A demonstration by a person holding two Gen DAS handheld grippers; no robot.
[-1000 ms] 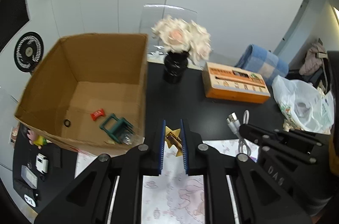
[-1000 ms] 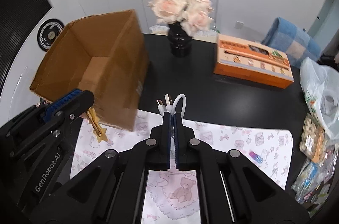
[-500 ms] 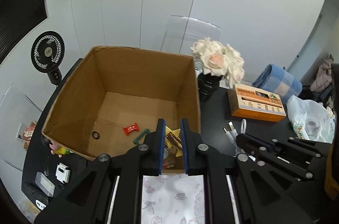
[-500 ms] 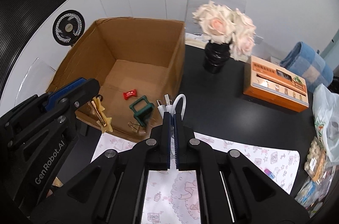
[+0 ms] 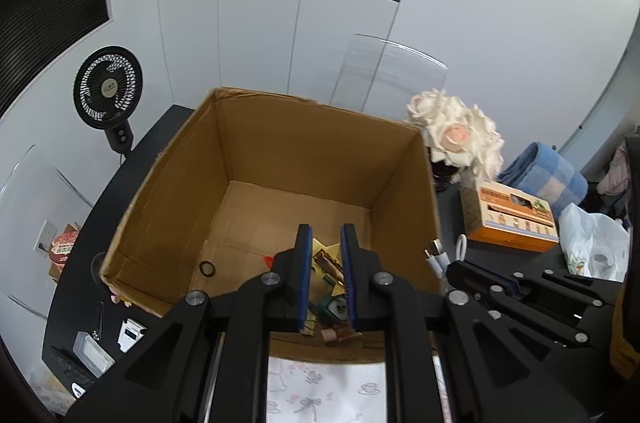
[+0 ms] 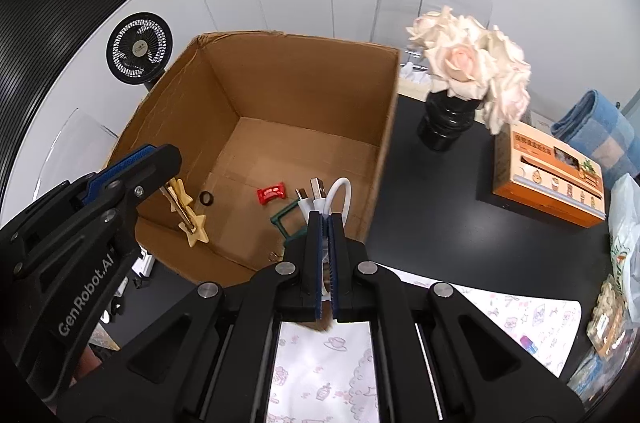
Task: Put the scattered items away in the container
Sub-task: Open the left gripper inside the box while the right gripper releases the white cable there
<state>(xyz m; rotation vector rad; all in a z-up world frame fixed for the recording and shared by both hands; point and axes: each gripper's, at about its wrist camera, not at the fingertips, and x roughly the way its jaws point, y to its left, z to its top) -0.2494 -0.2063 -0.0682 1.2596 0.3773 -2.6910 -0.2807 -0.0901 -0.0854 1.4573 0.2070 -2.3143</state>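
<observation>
Both tongs now over the box opening; neither item released yet.

A second ago my tongs were low over the patterned mat [image 6: 320, 375] at the near edge of the black table [image 6: 440, 199]; both have since risen and moved forward above the cardboard box [image 6: 280, 79]. My left gripper [image 5: 325, 259] is pinching the yellow star clip [image 6: 188, 209], hanging inside the box's near-left corner. My right gripper [image 6: 325, 223] is pressed together on the white USB cable [image 6: 338, 195], just inside the near-right wall. Already on the box floor: red candy [image 6: 271, 192], black ring [image 6: 206, 198], green clip [image 6: 289, 219]. In my judgement, both releases are next.
</observation>
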